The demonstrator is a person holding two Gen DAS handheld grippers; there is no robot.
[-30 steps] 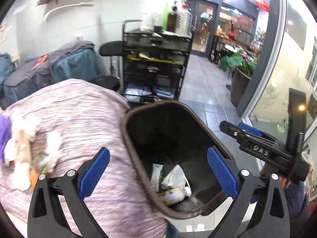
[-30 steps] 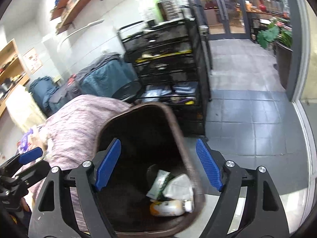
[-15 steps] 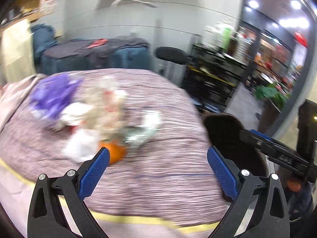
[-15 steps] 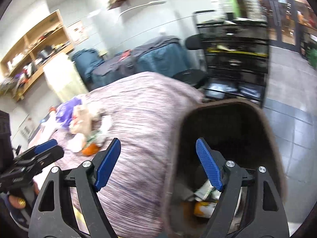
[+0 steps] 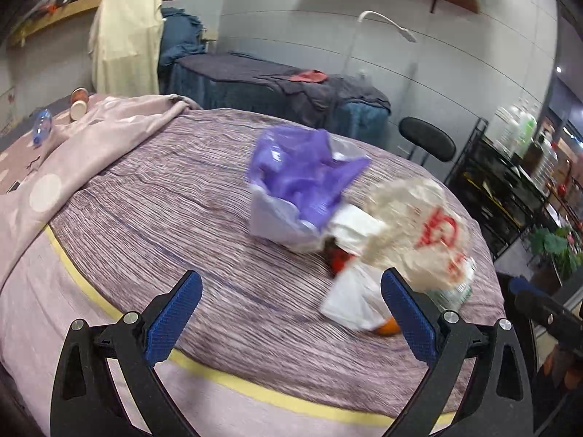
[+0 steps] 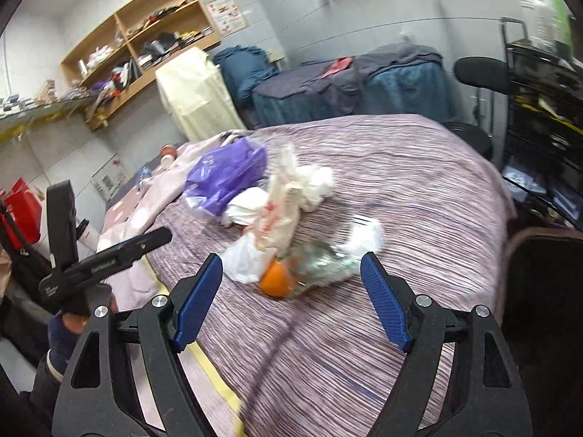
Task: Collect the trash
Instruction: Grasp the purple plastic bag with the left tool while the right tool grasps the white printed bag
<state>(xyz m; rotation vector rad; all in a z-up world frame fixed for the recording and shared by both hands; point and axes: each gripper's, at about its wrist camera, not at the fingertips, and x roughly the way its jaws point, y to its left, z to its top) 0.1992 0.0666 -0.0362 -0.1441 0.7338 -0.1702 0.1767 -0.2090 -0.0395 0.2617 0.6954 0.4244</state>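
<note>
Both tongs, left (image 5: 289, 315) and right (image 6: 291, 298), gape empty; the trash pile (image 6: 277, 211) sits at twelve o'clock on the surface (image 6: 419, 189). Slippery bags may slide off, spilling the orange (image 6: 275, 282).

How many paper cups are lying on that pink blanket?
2, side by side at the far left end of the pink blanket: one cup behind, another cup nearer. Folds may hide more.

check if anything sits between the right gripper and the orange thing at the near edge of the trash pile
Nothing visible does. The right gripper is open and empty, and only bare striped bedcover lies between its fingers and the orange item. A white bag and clear wrapper flank it.
</note>
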